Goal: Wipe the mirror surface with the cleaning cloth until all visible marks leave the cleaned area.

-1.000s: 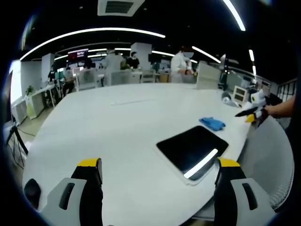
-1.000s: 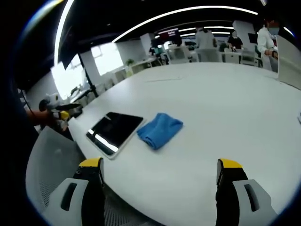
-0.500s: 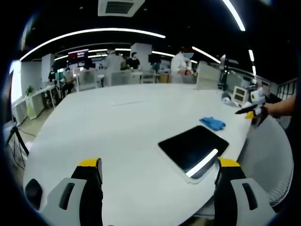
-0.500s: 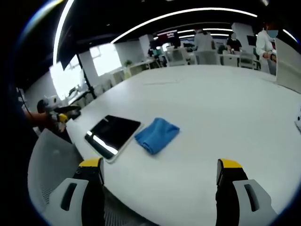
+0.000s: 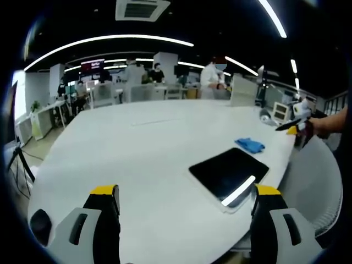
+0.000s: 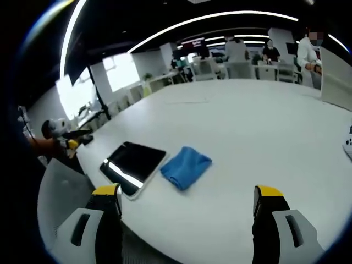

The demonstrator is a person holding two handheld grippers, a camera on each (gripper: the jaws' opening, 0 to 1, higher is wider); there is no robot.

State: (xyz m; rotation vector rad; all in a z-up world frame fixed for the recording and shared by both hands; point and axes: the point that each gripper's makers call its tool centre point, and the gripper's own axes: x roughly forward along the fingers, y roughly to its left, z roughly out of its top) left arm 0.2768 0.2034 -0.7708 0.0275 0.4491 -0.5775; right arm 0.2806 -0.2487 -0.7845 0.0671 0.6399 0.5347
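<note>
A dark rectangular mirror [image 5: 229,173] [image 6: 132,165] lies flat near the white table's edge, reflecting a strip of ceiling light. A folded blue cloth [image 5: 249,144] [image 6: 186,166] rests on the table right beside it. My left gripper [image 5: 184,201] is open and hangs above the table, short of the mirror, holding nothing. My right gripper [image 6: 187,201] is open too, just short of the cloth. The right gripper [image 5: 294,127] appears small at the far right in the left gripper view. At the left of the right gripper view, the left gripper [image 6: 69,140] is seen small.
A large white table [image 5: 137,148] carries everything. A white mesh chair [image 5: 316,181] [image 6: 60,198] stands at the table edge by the mirror. Small items sit at the table's far end [image 5: 272,113]. People stand at desks [image 5: 165,82] in the background.
Both views shifted only slightly; in the right gripper view the mirror and cloth sit a bit lower and nearer. Neither the cloth nor the mirror has moved on the table.
</note>
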